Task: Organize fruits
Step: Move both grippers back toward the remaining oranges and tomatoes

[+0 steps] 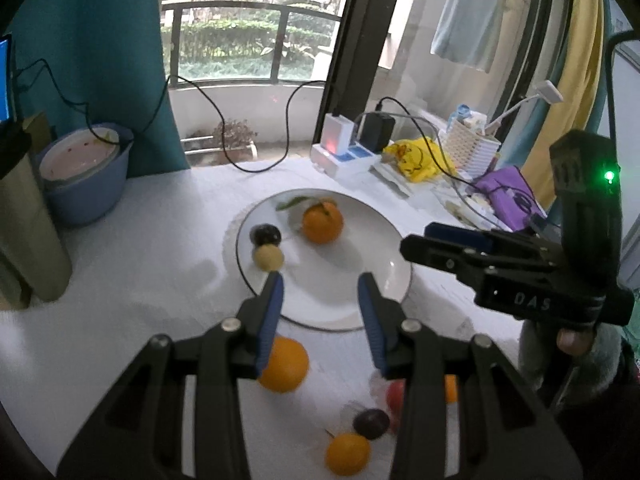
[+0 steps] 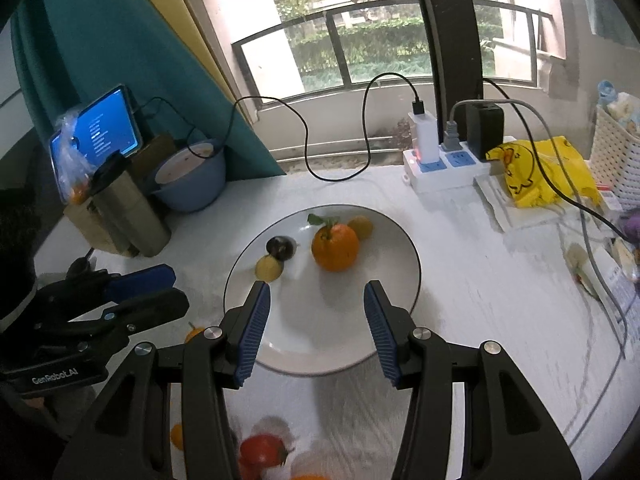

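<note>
A white plate (image 1: pixel 372 240) (image 2: pixel 392 248) holds a leafy orange (image 1: pixel 322 220) (image 2: pixel 335 247), a dark plum (image 1: pixel 265 234) (image 2: pixel 281 246) and a small yellow fruit (image 1: pixel 268 257) (image 2: pixel 269 267); the right wrist view shows another yellow fruit (image 2: pixel 361 227) behind the orange. My left gripper (image 1: pixel 320 296) is open and empty over the plate's near rim. My right gripper (image 2: pixel 316 304) is open and empty over the plate. On the table near me lie an orange (image 1: pixel 284 364), a dark plum (image 1: pixel 371 423), a small orange (image 1: pixel 347 454) and a red fruit (image 1: pixel 395 396) (image 2: pixel 262 450).
A blue bowl (image 1: pixel 86 184) (image 2: pixel 192 184) and a metal flask (image 2: pixel 128 208) stand at the left. A power strip (image 2: pixel 444 168) with cables, a yellow bag (image 2: pixel 540 172) and a white basket (image 2: pixel 616 160) crowd the right. The right gripper's body (image 1: pixel 520 268) shows in the left wrist view.
</note>
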`<state>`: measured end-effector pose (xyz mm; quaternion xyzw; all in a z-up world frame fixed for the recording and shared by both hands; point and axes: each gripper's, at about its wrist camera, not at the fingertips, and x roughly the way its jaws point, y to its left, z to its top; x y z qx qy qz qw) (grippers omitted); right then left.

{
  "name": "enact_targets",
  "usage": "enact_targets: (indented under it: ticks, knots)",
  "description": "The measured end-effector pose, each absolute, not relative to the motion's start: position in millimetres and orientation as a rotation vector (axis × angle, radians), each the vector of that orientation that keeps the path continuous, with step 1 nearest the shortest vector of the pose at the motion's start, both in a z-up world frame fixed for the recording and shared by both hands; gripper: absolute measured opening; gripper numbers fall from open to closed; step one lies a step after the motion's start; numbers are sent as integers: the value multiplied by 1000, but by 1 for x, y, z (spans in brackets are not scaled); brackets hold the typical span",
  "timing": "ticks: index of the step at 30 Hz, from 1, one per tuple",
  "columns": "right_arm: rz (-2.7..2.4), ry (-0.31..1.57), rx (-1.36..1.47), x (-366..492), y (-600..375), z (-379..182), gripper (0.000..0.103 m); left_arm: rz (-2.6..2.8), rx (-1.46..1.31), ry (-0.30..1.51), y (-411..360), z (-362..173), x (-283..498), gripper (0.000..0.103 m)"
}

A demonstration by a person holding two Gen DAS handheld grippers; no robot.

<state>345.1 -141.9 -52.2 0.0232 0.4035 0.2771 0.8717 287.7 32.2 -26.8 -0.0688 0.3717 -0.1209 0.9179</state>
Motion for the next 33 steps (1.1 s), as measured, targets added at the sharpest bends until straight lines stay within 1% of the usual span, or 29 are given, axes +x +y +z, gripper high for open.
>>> enact_targets:
  ticks: [17, 28, 33]
  knots:
    - [602, 831, 2, 284, -166, -53, 52, -238, -137, 775, 10, -43, 227, 41]
    - [618, 861, 1, 253, -180, -72, 52, -211, -134, 817, 4, -67, 194, 41]
    - [623, 885, -8, 245, -184, -82, 52, -185, -116, 850, 3, -79, 191, 41]
